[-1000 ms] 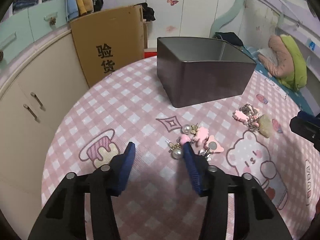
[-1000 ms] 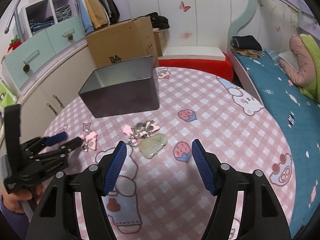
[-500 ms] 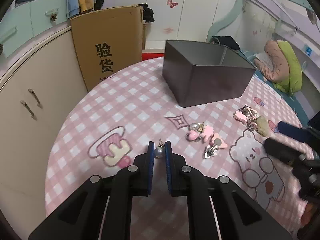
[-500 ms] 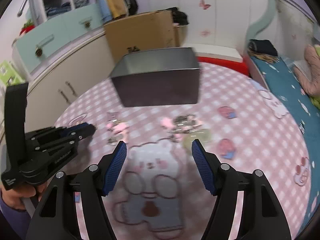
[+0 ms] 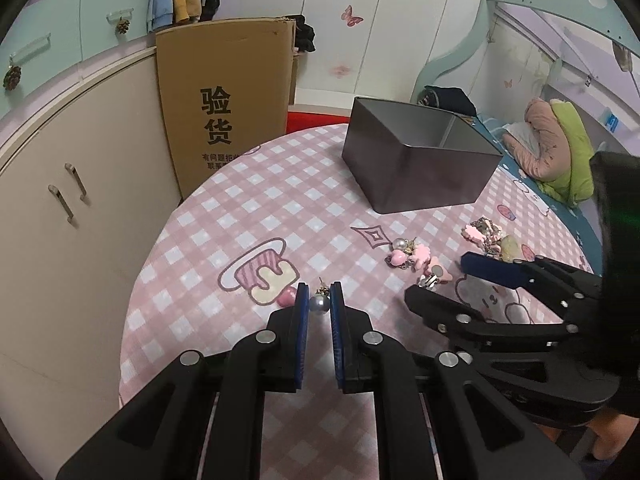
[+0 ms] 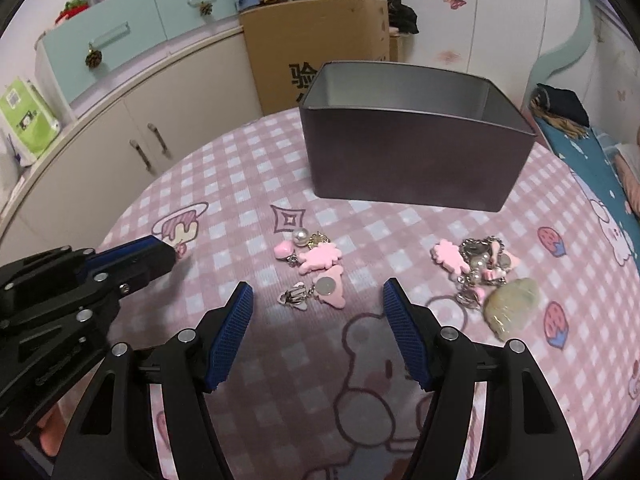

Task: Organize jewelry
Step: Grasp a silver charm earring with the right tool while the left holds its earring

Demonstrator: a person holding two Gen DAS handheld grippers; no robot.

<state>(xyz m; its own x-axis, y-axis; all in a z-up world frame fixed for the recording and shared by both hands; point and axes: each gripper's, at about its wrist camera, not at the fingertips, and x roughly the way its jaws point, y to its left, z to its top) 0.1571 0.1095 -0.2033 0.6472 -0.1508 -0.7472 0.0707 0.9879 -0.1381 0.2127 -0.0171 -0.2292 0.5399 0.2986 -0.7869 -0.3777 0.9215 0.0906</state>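
Already on the pink checked table point(image 6: 248, 160) the open grey tin point(image 6: 416, 160) waits at the far side, the left gripper point(image 5: 320, 303) pinches a pearl earring point(image 5: 319, 304) bound, likely, for it, while the right gripper point(image 6: 316, 308), its jaws just narrowing though still clear, straddles the nearest pink charms point(image 6: 320, 276).

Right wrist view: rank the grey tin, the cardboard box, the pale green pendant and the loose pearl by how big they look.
1. grey tin
2. cardboard box, though it stands farther back and is partly hidden, so this order is unsure
3. pale green pendant
4. loose pearl
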